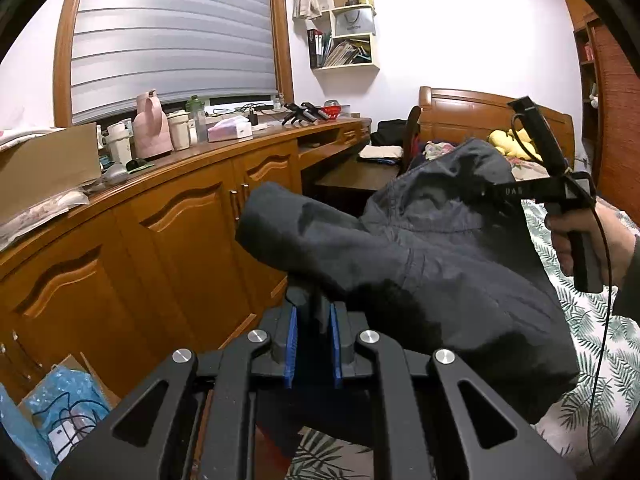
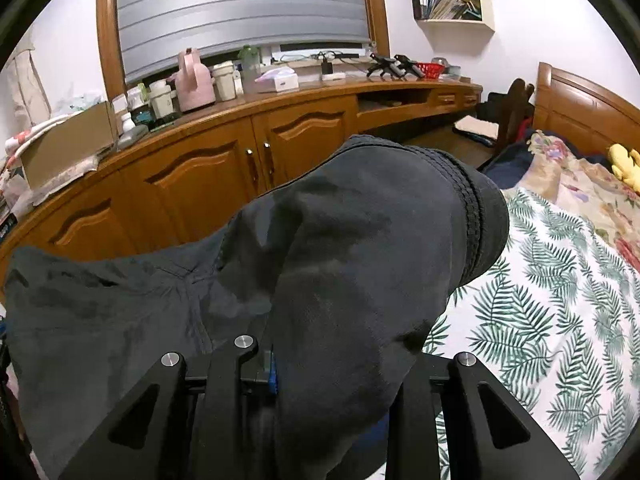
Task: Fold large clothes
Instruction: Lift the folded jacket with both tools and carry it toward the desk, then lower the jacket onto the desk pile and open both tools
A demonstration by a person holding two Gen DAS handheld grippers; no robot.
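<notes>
Behind us runs a long wooden desk (image 1: 256, 142) by the leaf-print bed (image 2: 540, 300); we count one dark grey padded jacket (image 1: 420, 248), lifted above that bed. Our left gripper (image 1: 314, 332) pinches a fold, our right gripper (image 2: 304, 368) clamps thicker cloth. We judge this the carry-and-spread step: next lower it flat.

The bed (image 2: 560, 320) has a leafy sheet (image 2: 540, 280). A flowery blanket (image 2: 580, 188) and a yellow soft toy (image 2: 624, 164) lie near the headboard (image 2: 580, 108).
</notes>
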